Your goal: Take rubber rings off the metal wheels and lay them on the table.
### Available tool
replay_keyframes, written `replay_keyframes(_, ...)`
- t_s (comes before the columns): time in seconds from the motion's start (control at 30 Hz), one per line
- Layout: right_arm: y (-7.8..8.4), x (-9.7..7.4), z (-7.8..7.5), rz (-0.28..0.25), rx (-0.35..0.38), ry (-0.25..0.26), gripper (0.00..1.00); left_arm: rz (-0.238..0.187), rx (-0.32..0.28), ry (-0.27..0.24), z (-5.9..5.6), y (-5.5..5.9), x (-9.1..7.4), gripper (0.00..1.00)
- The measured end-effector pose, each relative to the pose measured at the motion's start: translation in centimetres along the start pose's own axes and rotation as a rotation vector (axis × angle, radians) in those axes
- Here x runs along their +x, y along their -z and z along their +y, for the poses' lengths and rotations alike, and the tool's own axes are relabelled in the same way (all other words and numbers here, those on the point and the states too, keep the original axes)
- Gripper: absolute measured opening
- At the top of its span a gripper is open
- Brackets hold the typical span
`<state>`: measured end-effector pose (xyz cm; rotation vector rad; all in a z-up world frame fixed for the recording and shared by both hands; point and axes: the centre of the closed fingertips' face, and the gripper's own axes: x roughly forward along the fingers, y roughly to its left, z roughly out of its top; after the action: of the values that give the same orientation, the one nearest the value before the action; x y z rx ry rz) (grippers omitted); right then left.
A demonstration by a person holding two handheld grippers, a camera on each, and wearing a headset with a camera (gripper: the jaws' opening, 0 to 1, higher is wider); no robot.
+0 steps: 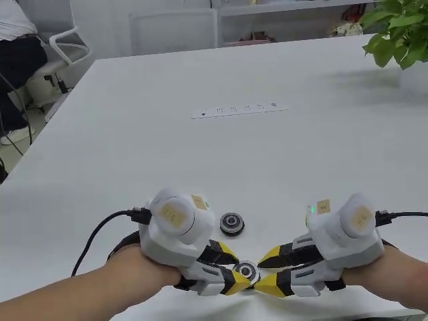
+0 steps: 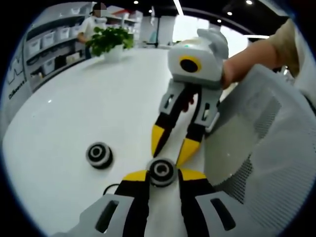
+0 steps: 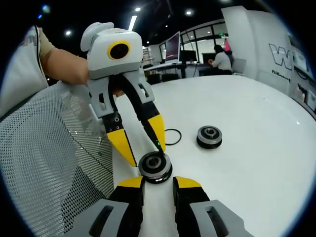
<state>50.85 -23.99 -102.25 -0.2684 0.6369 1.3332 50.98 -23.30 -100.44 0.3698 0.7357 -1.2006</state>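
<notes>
The left gripper (image 1: 234, 269) comes in from the left at the near edge of the table (image 1: 200, 154). Its yellow-tipped jaws are closed to a narrow gap on the two sides of a metal wheel (image 1: 245, 271). This wheel sits flat at the table's near edge, face up and bore upright. Being round, it has no long axis. A dark rubber band runs around its rim.

In the right gripper view a loose rubber ring (image 3: 180, 137) lies flat on the table just beyond the held wheel, partly behind a jaw of the left gripper.

A second wheel (image 1: 231, 223) lies flat a little farther in from the near edge, apart from both grippers. Its bore is also upright and its dark ring is on.

The right gripper (image 1: 262, 271) reaches in from the right, facing the left one. Its jaws are narrow and the tips meet the same held wheel from the opposite side. I cannot tell whether they pinch it or only touch it.

A power strip (image 1: 241, 110) lies near the table's middle, and a plant (image 1: 394, 33) stands at the far right corner. A mesh chair (image 2: 266, 148) shows beside the near edge.
</notes>
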Motion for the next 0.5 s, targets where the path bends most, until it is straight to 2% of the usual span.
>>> replay_keyframes(0.27,-0.01,0.03,0.02,-0.004,-0.008,-0.002,0.2,0.001,0.042,-0.016,-0.09,-0.04,0.4,0.18)
replay_keyframes(0.37,0.01,0.12,0.05,-0.007,-0.009,-0.006,0.19,0.004,0.106,-0.039,0.1,-0.02,0.45,0.16)
replay_keyframes(0.5,0.0,0.18,0.11,-0.01,-0.007,-0.01,0.18,-0.004,0.102,-0.046,0.19,-0.06,0.38,0.15)
